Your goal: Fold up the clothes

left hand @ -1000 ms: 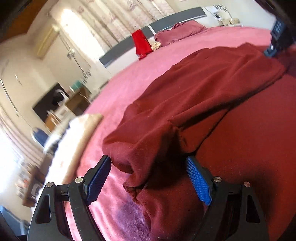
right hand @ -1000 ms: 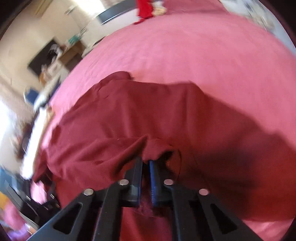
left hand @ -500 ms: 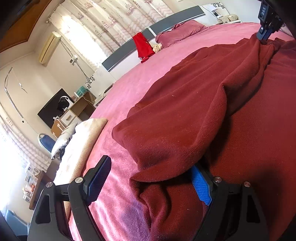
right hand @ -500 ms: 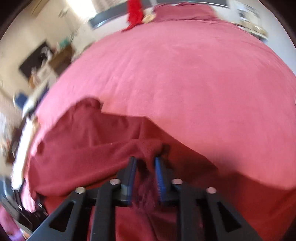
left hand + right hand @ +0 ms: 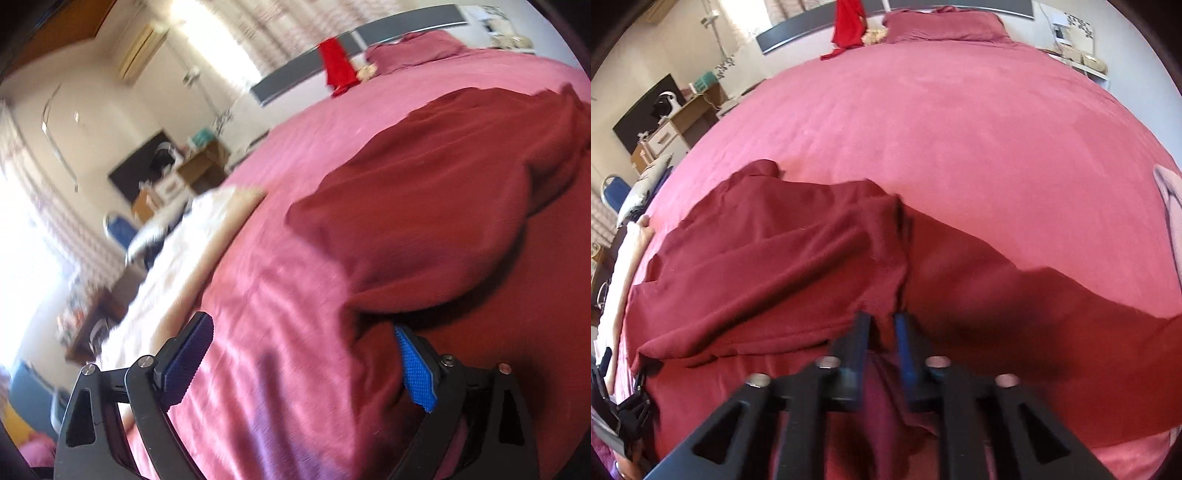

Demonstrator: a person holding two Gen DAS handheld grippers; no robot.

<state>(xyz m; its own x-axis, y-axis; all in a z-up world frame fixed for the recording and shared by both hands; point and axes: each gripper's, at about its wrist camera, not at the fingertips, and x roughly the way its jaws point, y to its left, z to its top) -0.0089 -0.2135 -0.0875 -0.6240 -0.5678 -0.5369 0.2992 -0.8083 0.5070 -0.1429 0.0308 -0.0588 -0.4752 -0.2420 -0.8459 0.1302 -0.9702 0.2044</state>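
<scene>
Half a second ago the folded edge of the maroon garment (image 5: 424,229) lay between the left tongs (image 5: 303,365); now they are spread wide over bare pink bed cover (image 5: 280,332), the fold just beside the right pad. The right tongs (image 5: 882,343) have parted slightly, cloth still between them; whether they grip it is unclear. The garment lies folded over on the bed. No writing is readable.

Maroon garment (image 5: 424,221) now out from between the left tongs (image 5: 306,365).
</scene>
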